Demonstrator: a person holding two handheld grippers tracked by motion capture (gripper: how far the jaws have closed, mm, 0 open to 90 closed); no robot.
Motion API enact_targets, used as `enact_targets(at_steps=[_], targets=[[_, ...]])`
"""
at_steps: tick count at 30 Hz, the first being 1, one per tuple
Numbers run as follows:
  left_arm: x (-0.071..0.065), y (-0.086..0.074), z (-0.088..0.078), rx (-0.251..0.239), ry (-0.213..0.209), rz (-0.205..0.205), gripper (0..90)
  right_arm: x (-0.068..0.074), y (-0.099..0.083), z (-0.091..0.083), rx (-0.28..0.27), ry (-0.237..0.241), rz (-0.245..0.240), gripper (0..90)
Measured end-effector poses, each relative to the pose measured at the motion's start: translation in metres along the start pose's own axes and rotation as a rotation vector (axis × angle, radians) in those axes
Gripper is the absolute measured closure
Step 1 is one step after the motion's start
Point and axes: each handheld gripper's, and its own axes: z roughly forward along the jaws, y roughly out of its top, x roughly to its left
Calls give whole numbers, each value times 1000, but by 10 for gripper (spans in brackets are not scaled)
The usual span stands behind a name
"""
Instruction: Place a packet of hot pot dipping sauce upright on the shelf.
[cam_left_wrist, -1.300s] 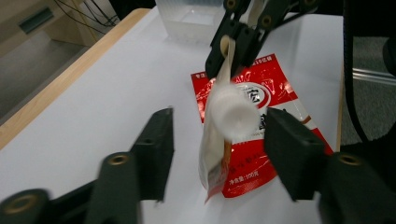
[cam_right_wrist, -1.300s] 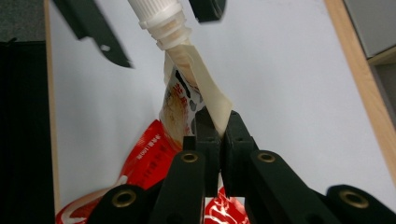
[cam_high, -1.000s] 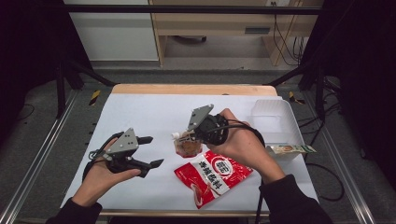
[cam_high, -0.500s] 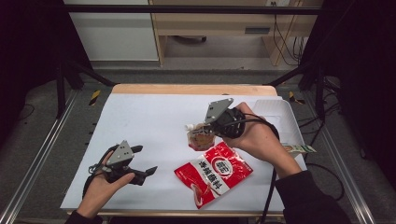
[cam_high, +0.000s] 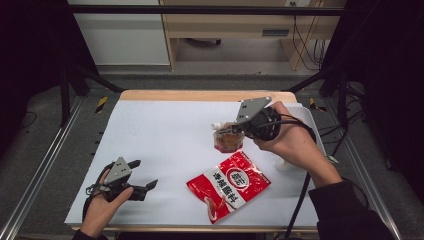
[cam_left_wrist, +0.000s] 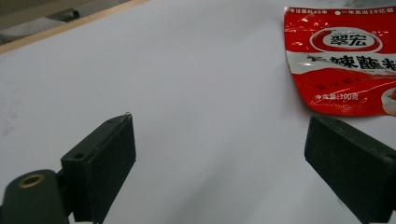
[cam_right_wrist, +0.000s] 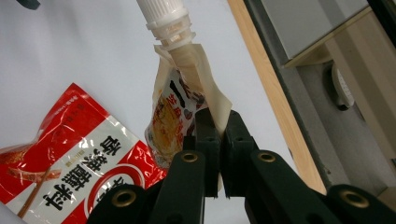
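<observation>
The right gripper (cam_high: 231, 131) has its jaws clamped tight on a small spouted pouch (cam_high: 227, 140), pinching the flat edge of the pouch near its top. In the right gripper view the two black jaws stand almost together with only the thin film of the pouch (cam_right_wrist: 180, 105) between them, and the white screw cap (cam_right_wrist: 164, 16) points away from the camera. From the high view the pouch hangs clear of the white table (cam_high: 165, 135), lifted over its right half, just beyond a red packet (cam_high: 229, 184). The right hand (cam_high: 290, 142) grips the tool from the side, with the cable trailing back along the forearm.

The red packet lies flat on the table, near the front edge and a little right of centre, touched by neither tool.

The left gripper (cam_high: 145, 175) sits low over the front left corner of the table in the left hand (cam_high: 102, 205). Its jaws have just been opening and now stand wide apart with nothing between them. In the left gripper view the two black pads (cam_left_wrist: 109, 158) frame bare white tabletop, and the corner of the red packet (cam_left_wrist: 341, 60) lies well ahead of the far jaw, not touching it.
</observation>
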Motion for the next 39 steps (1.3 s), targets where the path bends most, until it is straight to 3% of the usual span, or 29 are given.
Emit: enact_targets(at_steps=[14, 25, 39], targets=[[2, -3, 0, 4, 22, -2, 87, -24, -17, -26, -5, -45, 11, 875], [4, -4, 2, 11, 25, -4, 87, -47, -51, -38, 20, -96, 67, 875], [4, -5, 2, 17, 26, -6, 87, -53, -97, -45, 48, -120, 141, 874]])
